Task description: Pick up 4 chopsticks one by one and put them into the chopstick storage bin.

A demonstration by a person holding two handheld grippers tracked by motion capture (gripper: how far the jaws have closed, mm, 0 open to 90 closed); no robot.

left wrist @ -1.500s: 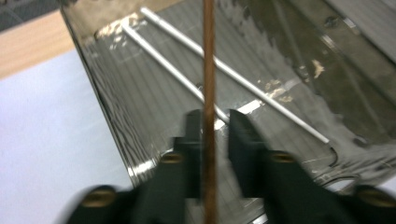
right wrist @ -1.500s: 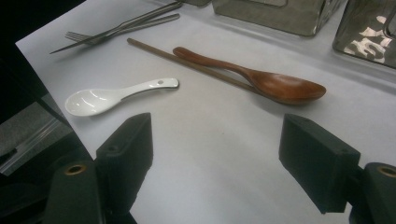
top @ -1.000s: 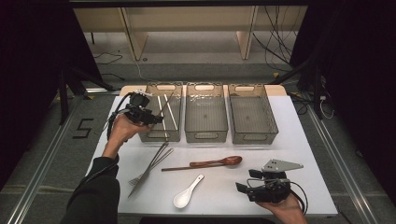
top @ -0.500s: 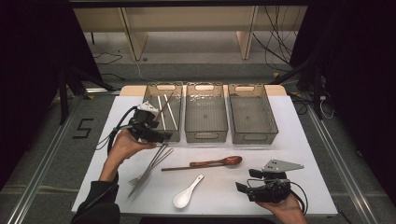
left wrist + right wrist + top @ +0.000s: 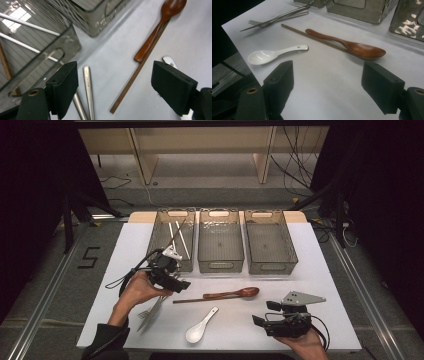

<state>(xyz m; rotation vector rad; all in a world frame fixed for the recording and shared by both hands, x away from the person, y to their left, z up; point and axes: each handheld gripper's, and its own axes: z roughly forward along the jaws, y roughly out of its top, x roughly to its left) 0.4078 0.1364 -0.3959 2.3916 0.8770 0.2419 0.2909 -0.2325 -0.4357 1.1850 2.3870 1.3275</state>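
Note:
My left gripper (image 5: 180, 283) hovers low over the handles of a metal fork and knife (image 5: 150, 312), just in front of the left bin (image 5: 159, 227). Its jaws (image 5: 113, 80) have just been opening and stand open with nothing between them. The metal handles (image 5: 87, 87) lie by its left jaw. A brown chopstick (image 5: 132, 80) and a wooden spoon (image 5: 160, 25) lie ahead of it. My right gripper (image 5: 264, 313) rests open at the table's near right. Beyond its empty jaws (image 5: 328, 75) lie the white ceramic spoon (image 5: 272, 55) and the wooden spoon (image 5: 352, 46).
Three clear bins stand in a row at the back: the left one holds white chopsticks (image 5: 180, 237), the middle bin (image 5: 220, 265) and right bin (image 5: 270, 269) look empty. The white spoon (image 5: 200, 327) lies near the table's front edge.
The left hand has come back from over the left bin toward the near side and lower, stopping above the fork and knife handles. The right gripper has kept still.

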